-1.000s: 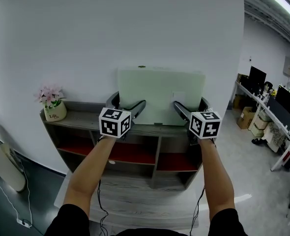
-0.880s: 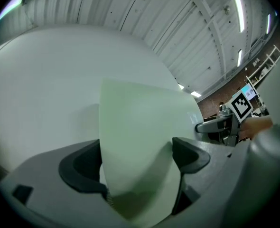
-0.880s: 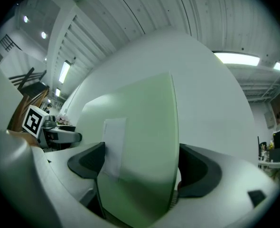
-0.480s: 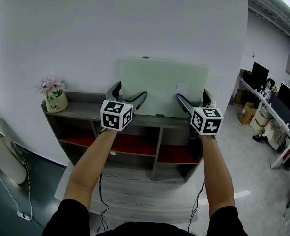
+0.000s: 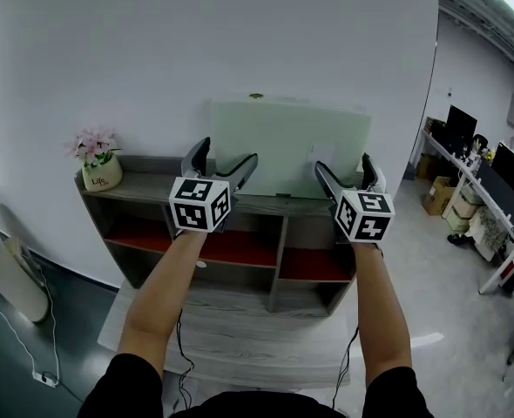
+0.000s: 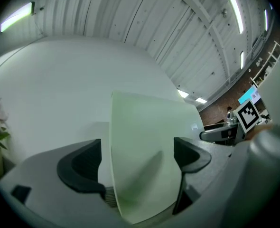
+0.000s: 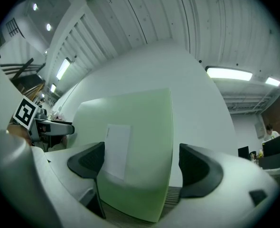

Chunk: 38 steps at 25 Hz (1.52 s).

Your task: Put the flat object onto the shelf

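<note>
Now that the big, flat, pale green board (image 5: 287,146) stands on its long edge on top of the grey wooden shelf (image 5: 152,200), we think the main job is nearly done. The board's bottom edge rests on the top plank. Its back seems to lean on the white wall (image 5: 240,42) behind it, but we cannot be sure that they touch.

The left gripper (image 5: 226,155) is at the board's left end. In the left gripper view its two dark fingers (image 6: 80,163) are wide apart, and the left edge of the board (image 6: 144,156) stands between them. We see a gap between the board and the outer finger, so nothing is being squeezed.

The right gripper (image 5: 344,165) is at the board's right end. In the right gripper view its fingers (image 7: 199,167) are wide apart too. The right edge of the board (image 7: 144,127), with a small white paper label (image 7: 116,151) stuck on it, stands between them, with a gap on the outer side.

So we judge that the board is let go and is standing by itself. What is left is small: draw both grippers back from the ends without bumping the board. It is tall and thin, so a knock could tip it forward off the shelf.

A cream pot of pink flowers (image 5: 98,172) sits at the far left of the shelf top, well apart from the board.
</note>
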### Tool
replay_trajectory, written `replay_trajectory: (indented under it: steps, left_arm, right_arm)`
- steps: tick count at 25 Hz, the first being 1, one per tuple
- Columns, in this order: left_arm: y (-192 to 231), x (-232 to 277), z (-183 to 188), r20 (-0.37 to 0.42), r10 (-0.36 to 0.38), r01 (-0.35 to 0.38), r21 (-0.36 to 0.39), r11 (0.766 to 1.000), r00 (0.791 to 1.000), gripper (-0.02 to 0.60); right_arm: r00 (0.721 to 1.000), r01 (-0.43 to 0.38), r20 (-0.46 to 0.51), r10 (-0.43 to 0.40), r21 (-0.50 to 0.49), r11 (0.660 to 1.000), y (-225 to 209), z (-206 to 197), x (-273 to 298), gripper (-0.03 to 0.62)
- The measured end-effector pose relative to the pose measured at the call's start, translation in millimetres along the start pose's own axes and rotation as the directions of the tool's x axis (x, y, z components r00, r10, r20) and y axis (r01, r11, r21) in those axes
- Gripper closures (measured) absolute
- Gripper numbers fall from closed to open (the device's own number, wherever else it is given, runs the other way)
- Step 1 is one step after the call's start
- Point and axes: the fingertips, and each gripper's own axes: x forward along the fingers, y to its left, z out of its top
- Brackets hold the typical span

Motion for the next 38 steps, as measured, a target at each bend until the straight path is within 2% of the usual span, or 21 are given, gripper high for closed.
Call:
replay_trajectory:
  steps: [6,10,13,16,18,19,20,22,27,31,38]
  left_arm:
    - [-7.4,-24.5,3.4,0.042,0.039,-0.038,-0.02,0.999,0.998,0.115]
    - [-26.9,-50.7,10.1,0.099,0.008,-0.006,-0.024,1.0,0.995,0.115]
    - [-46.0,-67.7,6.2,0.114,-0.014,0.017,-0.019,1.0,0.993,0.118]
    - [-64.8,-82.6,-12.5,0.106,-0.012,0.01,0.023,1.0,0.994,0.166]
    - [-73.1,-96.2,-28.4,0.098,0.006,-0.007,0.013,1.0,0.995,0.245]
    - [-76.2,-103.9,-34.9,0.095,0.017,-0.018,0.005,1.0,0.995,0.284]
    - [-78.9,-111.6,-39.8,0.094,0.028,-0.028,-0.003,1.0,0.995,0.33]
    - [-82.5,-126.1,-47.2,0.087,0.052,-0.05,-0.022,0.998,0.995,0.408]
    - [-84.9,-156.5,-61.3,0.061,0.11,-0.106,-0.067,0.992,0.992,0.557]
    - [-94.7,-170.9,-80.9,0.025,0.073,-0.069,-0.124,0.99,0.997,0.575]
    - [-113.7,-186.6,-105.3,-0.028,0.031,-0.034,-0.151,0.988,0.999,0.575]
  right_arm:
    - [1.0,0.003,0.013,-0.002,-0.013,1.0,8.2,-2.2,-26.2,0.12]
    - [0.998,-0.016,0.054,0.016,0.009,1.0,24.5,-1.9,-51.3,0.121]
    - [0.995,-0.026,0.095,0.024,0.017,1.0,42.0,-0.2,-70.4,0.121]
    - [0.984,-0.074,0.163,0.066,0.044,0.996,65.0,3.7,-92.9,0.123]
    - [0.979,-0.105,0.182,0.095,0.048,0.993,79.1,-4.3,-106.9,0.13]
    - [0.979,-0.111,0.176,0.104,0.032,0.993,85.2,-10.8,-112.8,0.153]
    - [0.98,-0.114,0.165,0.11,0.013,0.993,90.2,-18.3,-118.0,0.213]
    - [0.983,-0.118,0.14,0.118,-0.008,0.993,97.7,-34.0,-127.6,0.395]
    - [0.992,-0.092,0.084,0.094,-0.024,0.995,106.8,-66.7,-151.3,0.544]
    - [0.996,-0.067,0.054,0.067,-0.003,0.998,112.6,-82.8,-171.8,0.566]
    - [0.998,-0.051,0.025,0.051,0.002,0.999,120.1,-96.2,-192.2,0.568]
